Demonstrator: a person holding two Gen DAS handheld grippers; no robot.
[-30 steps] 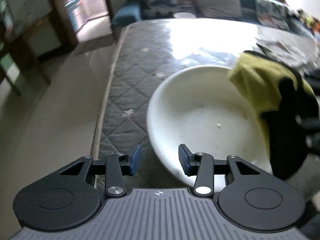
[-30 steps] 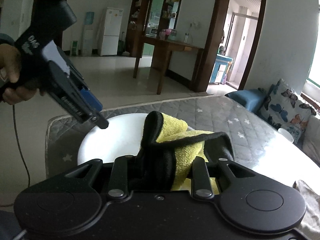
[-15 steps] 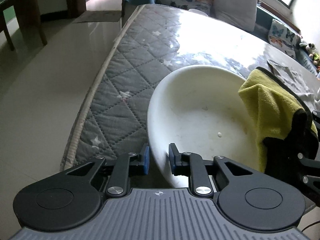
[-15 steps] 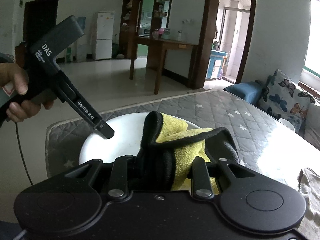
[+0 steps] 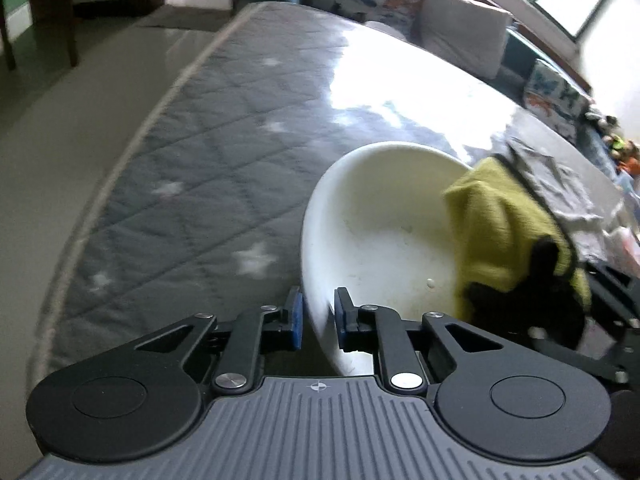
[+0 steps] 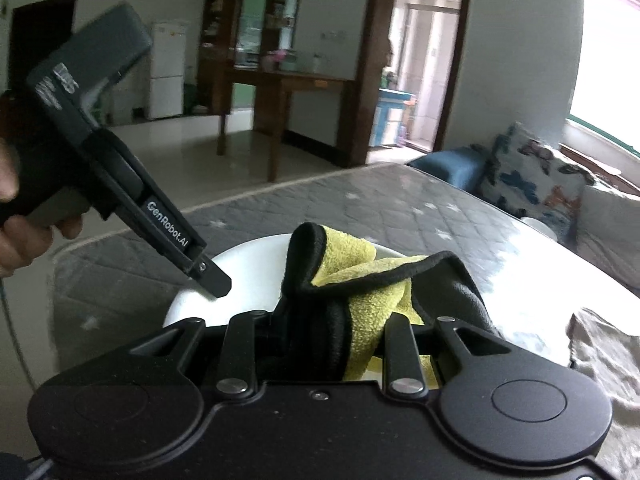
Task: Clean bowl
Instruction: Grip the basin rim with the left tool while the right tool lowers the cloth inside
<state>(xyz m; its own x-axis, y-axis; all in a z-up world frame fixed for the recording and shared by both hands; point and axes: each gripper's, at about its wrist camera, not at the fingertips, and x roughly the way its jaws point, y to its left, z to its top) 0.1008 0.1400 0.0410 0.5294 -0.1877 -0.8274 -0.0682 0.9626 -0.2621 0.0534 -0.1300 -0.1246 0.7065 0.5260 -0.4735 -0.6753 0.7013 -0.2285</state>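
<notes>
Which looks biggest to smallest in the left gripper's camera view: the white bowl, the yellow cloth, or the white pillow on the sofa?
As they appear in that view:
1. white bowl
2. yellow cloth
3. white pillow

The pillow sits much farther from the camera, so it may really be larger than it looks here.

A lived-in home: a white fridge against the far wall; a wooden table on the tiled floor; butterfly-print cushions along the window — and a grey quilted, star-patterned bench in front.
</notes>
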